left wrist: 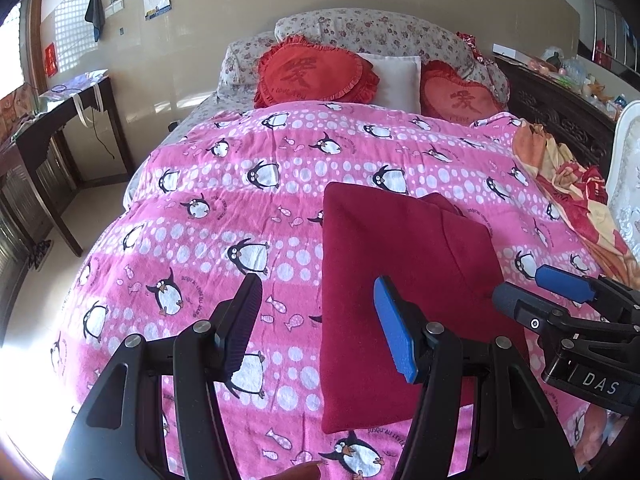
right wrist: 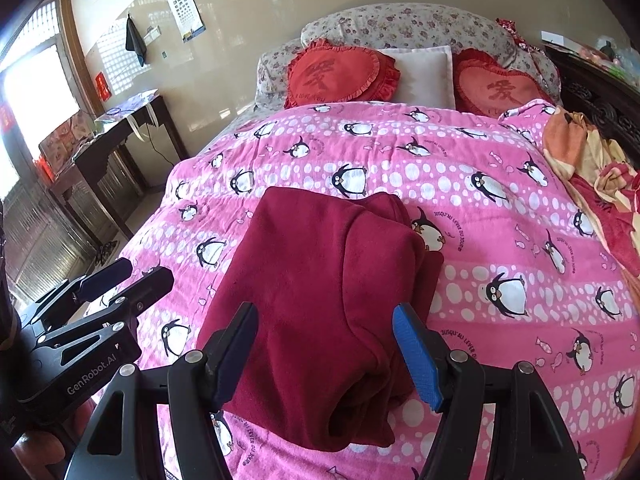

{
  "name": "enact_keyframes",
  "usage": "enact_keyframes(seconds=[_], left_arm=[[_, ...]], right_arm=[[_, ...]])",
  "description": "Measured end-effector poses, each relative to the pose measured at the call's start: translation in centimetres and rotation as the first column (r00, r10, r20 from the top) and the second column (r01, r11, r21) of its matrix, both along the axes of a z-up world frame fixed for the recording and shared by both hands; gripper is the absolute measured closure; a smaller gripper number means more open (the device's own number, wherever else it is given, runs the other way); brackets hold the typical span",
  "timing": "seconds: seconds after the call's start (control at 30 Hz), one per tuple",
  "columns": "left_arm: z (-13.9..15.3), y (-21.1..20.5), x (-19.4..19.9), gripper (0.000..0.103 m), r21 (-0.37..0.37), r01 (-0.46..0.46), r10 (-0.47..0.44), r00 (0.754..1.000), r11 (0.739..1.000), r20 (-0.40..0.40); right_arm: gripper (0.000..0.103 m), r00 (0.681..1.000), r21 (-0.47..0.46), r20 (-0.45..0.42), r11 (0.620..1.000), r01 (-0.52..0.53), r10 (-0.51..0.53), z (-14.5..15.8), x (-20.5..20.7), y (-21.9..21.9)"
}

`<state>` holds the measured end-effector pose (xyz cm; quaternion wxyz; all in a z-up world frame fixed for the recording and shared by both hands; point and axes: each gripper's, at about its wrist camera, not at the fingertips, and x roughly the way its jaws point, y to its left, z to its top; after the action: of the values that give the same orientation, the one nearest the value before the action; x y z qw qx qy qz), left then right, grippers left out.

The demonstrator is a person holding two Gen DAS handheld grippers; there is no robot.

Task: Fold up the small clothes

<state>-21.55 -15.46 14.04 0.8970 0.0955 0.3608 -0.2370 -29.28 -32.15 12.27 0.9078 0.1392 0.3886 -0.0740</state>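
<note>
A dark red fleece garment (left wrist: 404,280) lies folded into a long block on the pink penguin blanket (left wrist: 208,208); it also shows in the right wrist view (right wrist: 320,292). My left gripper (left wrist: 316,300) is open and empty, hovering over the garment's left edge. My right gripper (right wrist: 324,328) is open and empty above the garment's near end. The right gripper shows in the left wrist view (left wrist: 532,292) at the garment's right side. The left gripper shows in the right wrist view (right wrist: 132,276) to the left of the garment.
Two red heart cushions (left wrist: 316,72) and a white pillow (left wrist: 396,80) lie at the bed's head. An orange and red blanket (left wrist: 572,192) is bunched at the right edge. A dark wooden desk (left wrist: 60,120) stands left of the bed, a carved dark cabinet (left wrist: 560,112) on the right.
</note>
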Motion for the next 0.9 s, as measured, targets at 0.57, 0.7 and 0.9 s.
enact_keyframes(seconds=[0.57, 0.7, 0.9], left_arm=[[-0.7, -0.2, 0.1, 0.045, 0.002, 0.003, -0.003, 1.0, 1.0, -0.024], [-0.8, -0.1, 0.1, 0.045, 0.003, 0.007, -0.007, 1.0, 1.0, -0.028], [-1.2, -0.2, 0.4, 0.045, -0.001, 0.004, -0.004, 0.999, 1.0, -0.045]], right_arm=[[0.036, 1.0, 0.008, -0.015, 1.0, -0.006, 0.006, -0.5, 0.2, 0.2], [0.036, 1.0, 0.01, -0.02, 1.0, -0.005, 0.006, -0.7, 0.2, 0.2], [0.036, 1.0, 0.017, -0.024, 1.0, -0.011, 0.012, -0.9, 0.4, 0.3]])
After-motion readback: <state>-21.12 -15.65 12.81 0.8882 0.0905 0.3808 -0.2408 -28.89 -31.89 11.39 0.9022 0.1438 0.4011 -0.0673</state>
